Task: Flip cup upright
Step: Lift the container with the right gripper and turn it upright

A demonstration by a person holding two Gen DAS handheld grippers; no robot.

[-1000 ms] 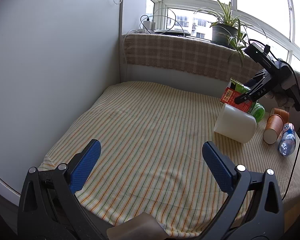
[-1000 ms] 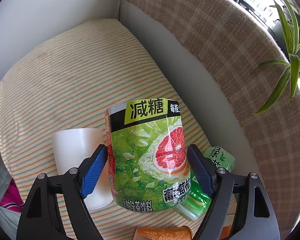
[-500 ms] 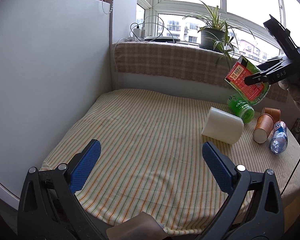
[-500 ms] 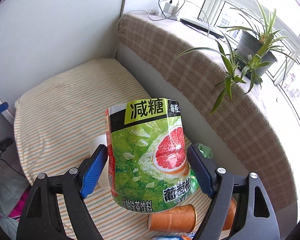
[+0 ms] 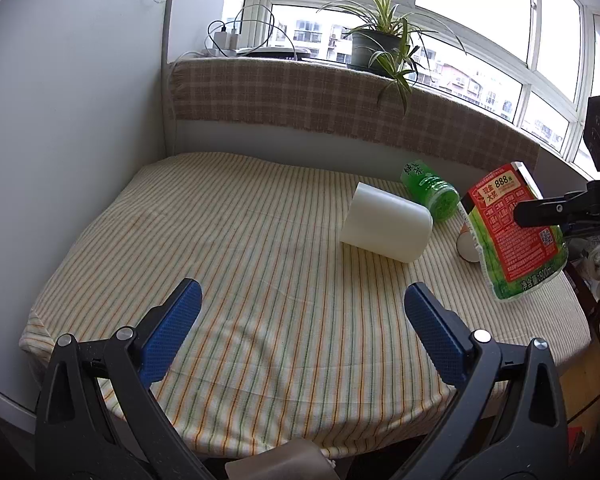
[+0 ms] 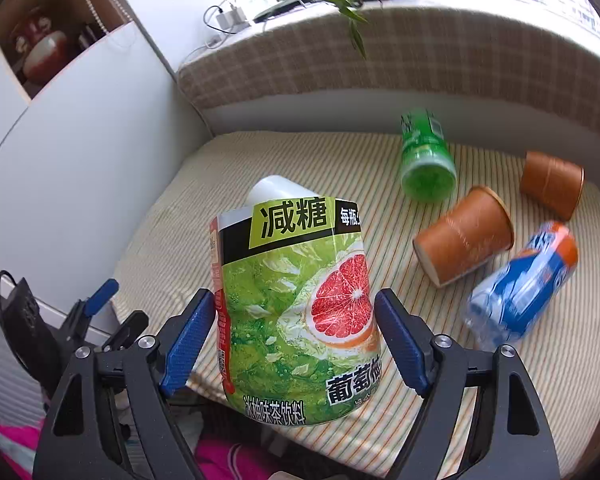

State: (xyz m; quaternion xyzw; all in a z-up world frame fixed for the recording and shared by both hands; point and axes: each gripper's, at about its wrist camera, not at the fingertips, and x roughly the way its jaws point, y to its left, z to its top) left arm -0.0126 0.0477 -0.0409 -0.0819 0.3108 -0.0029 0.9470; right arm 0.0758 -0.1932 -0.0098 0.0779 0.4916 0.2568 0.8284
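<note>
the left tool hangs over the near edge of the tabletop with its blue pads spread wide and nothing between them or touching them. the white cup lies on its side right of the tabletop's middle, toward the far edge, closed base turned to the left tool. just behind it toward the far right corner a green bottle lies on its side, close to the cup; whether they touch is not clear.

the right tool is held above the tabletop's right edge, its pads pressed against both sides of a green grapefruit-tea container, which hangs clear of the striped cloth. in the right wrist view two orange paper cups and a blue-and-orange bottle lie tipped over near the right edge.

a second ago the right tool sat low among these things by the far right corner; half a second ago it was raised high; now it is lower again and nearer the near right corner, with the container carried along. the white cup is where it was.

the container hides most of the white cup in the right wrist view, leaving only a rounded end. in the left wrist view it covers all but a pale sliver of the paper cups, and the right tool is cut off by the picture's edge.
</note>
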